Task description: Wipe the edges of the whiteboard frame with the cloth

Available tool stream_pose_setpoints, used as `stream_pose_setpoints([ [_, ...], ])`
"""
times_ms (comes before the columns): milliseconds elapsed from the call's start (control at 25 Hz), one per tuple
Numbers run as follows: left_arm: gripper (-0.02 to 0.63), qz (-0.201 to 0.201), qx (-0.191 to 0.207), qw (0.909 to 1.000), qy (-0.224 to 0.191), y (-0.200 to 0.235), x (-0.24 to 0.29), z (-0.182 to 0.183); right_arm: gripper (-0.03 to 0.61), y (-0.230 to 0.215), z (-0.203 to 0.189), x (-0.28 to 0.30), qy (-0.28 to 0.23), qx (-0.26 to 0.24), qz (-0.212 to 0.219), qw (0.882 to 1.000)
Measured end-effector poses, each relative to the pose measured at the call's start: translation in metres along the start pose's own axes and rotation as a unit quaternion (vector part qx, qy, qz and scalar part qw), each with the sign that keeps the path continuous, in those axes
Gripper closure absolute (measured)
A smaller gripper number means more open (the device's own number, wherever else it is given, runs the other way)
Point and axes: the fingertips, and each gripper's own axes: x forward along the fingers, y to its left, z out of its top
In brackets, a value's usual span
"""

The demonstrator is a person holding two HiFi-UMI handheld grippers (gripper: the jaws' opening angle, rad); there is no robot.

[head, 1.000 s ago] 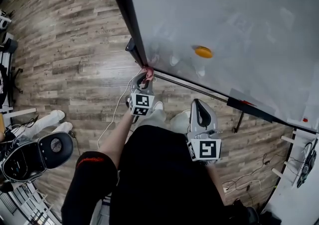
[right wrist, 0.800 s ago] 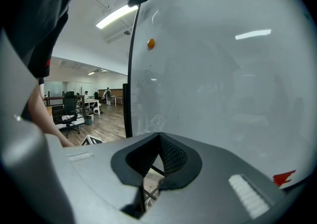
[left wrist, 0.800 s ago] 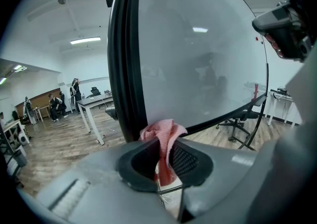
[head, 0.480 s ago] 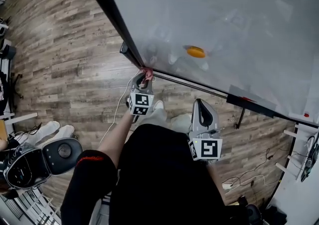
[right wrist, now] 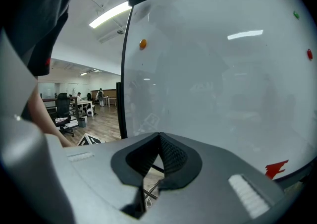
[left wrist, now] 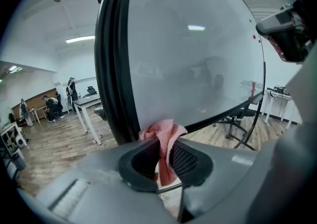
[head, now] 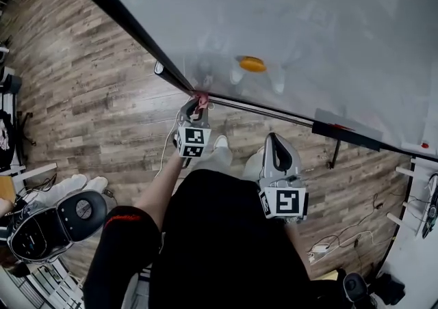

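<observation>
My left gripper (head: 200, 104) (left wrist: 163, 141) is shut on a pink cloth (left wrist: 162, 136) (head: 202, 100). The cloth presses against the lower left corner of the whiteboard, where the black frame (head: 130, 27) (left wrist: 111, 69) meets the bottom rail (head: 260, 111). The white board surface (head: 308, 20) fills the upper part of the head view. My right gripper (head: 276, 152) (right wrist: 159, 141) hangs lower, apart from the board, with its jaws closed and nothing between them.
An orange magnet (head: 252, 64) (right wrist: 142, 44) sticks to the board. A black tray piece (head: 345, 135) with a red mark sits on the bottom rail at the right. A floor cable (head: 164, 150), an office chair (head: 55, 222) and the board's stand leg (head: 335, 154) lie around the person's legs.
The head view has tilted, so the board's frame now runs further to the upper left. The left gripper stays pressed at the corner with the cloth. The right gripper has barely shifted.
</observation>
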Motion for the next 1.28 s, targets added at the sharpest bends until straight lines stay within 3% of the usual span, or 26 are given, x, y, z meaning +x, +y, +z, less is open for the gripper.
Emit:
stream_pose_setpoints([
  [1280, 0.566, -0.007, 0.01, 0.9998, 0.017, -0.058, 0.008, 0.01, 0.577, -0.049, -0.014, -0.044, 0.002, 0.008, -0.022, 1.0],
])
